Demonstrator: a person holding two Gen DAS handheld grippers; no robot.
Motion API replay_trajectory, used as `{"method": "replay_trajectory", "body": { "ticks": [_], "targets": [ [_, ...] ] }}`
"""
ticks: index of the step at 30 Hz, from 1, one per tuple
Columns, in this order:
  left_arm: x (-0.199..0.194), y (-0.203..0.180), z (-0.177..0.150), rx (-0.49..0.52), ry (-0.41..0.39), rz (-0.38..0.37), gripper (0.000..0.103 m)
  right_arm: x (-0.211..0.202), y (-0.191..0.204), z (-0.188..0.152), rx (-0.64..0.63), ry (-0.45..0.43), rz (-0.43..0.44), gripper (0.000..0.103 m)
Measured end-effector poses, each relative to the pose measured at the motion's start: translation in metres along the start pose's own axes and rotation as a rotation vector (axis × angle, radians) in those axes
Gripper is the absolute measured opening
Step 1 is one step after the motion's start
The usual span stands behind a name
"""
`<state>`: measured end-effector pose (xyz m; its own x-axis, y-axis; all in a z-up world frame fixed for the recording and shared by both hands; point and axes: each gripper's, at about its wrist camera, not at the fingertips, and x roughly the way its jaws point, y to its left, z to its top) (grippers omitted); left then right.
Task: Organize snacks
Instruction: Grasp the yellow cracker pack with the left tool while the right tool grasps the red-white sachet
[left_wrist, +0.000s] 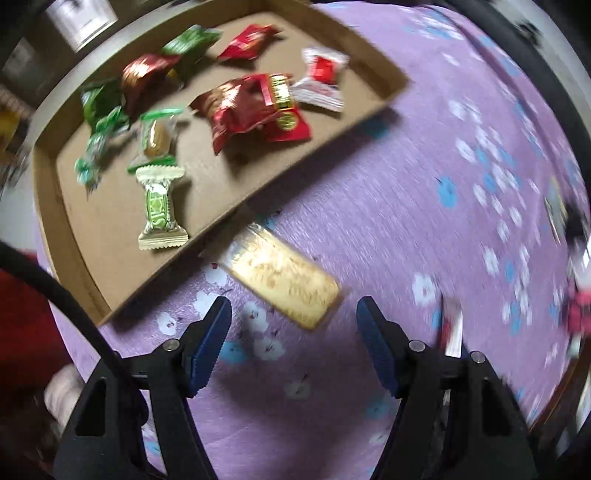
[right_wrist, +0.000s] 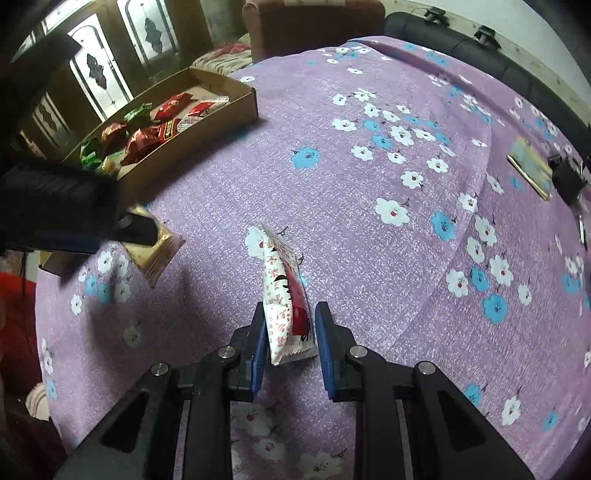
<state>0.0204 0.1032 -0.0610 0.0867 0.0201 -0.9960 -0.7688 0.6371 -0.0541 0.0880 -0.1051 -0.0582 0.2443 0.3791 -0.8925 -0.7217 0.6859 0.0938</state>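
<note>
Left wrist view: most snacks already lie in the box (left_wrist: 229, 218); the left tool (left_wrist: 293, 314) gapes above a gold bar (left_wrist: 284, 280), while the right tool (right_wrist: 290, 325) pinches a white packet (right_wrist: 286, 291) over the desk (right_wrist: 369, 221).

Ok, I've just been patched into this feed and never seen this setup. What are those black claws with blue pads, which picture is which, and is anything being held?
There is no robot: a person holds a two-finger gripper in each hand, each with a fisheye camera looking along its fingers. In the left wrist view, the left gripper is open above a gold-wrapped snack lying on the purple floral cloth, just outside the cardboard tray. The tray already holds red and green wrapped sweets. In the right wrist view, the right gripper has a white and red packet between its fingers; they look closed on it, though a slight gap shows on one side.
</note>
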Motion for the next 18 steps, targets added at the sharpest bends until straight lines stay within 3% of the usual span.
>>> {"method": "replay_trajectory", "body": {
  "ticks": [2, 6, 12, 18],
  "targets": [
    [0.007, 0.000, 0.007, -0.059, 0.025, 0.026, 0.071, 0.000, 0.000, -0.001, 0.001, -0.002, -0.001, 0.023],
    [0.022, 0.011, 0.017, -0.211, 0.079, 0.017, 0.071, -0.001, 0.000, -0.001, -0.001, -0.001, 0.008, 0.024],
    [0.024, 0.032, 0.025, -0.358, 0.119, 0.008, 0.070, -0.002, -0.003, -0.002, 0.001, -0.003, 0.035, 0.024],
    [0.026, 0.048, 0.032, -0.395, 0.161, 0.044, 0.058, -0.005, -0.009, -0.001, 0.020, -0.009, 0.034, 0.025]
  ]
}}
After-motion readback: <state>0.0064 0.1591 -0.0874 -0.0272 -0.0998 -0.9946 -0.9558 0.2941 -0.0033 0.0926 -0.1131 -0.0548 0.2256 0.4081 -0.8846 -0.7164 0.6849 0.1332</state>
